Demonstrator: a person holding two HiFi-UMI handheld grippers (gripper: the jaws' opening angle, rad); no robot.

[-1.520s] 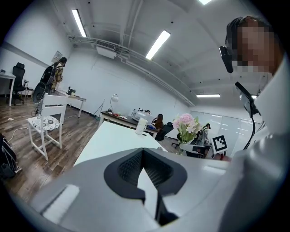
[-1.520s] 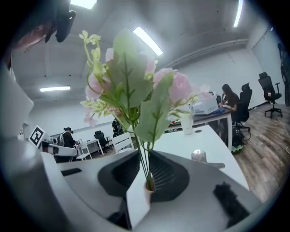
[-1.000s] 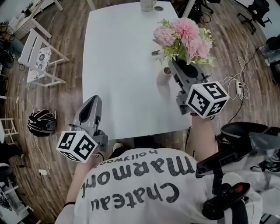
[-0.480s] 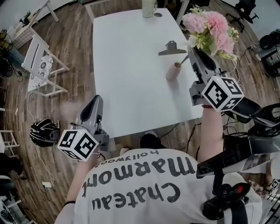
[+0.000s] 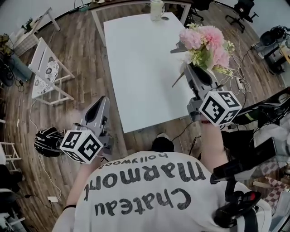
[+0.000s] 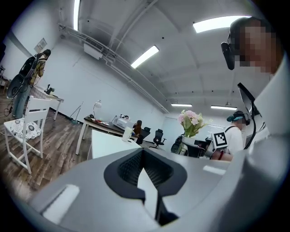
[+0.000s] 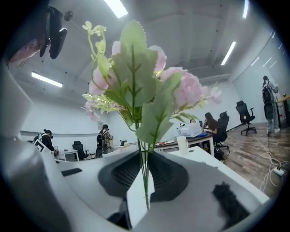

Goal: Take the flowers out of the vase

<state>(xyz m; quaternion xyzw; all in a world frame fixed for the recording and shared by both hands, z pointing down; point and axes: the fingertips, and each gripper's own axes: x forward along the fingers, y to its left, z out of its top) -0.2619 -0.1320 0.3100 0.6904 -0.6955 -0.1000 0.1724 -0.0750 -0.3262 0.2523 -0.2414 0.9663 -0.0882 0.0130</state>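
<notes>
In the head view, our right gripper [image 5: 193, 73] sits at two o'clock, over the right edge of the white table [image 5: 136, 72]. It is clamped narrowly on the stems of the pink flowers [image 5: 206, 41], whose blooms spread at one o'clock. Our left gripper [image 5: 101, 101] is at eight o'clock, off the table's near corner. A mug [image 5: 156, 9] stands at twelve o'clock on the far edge.

In the left gripper view, its jaws are drawn together with nothing between them. The flowers show at two o'clock, well apart from it.

In the right gripper view, the thin green stems pass straight between the pads. Leaves and pink blooms fill twelve o'clock.
</notes>
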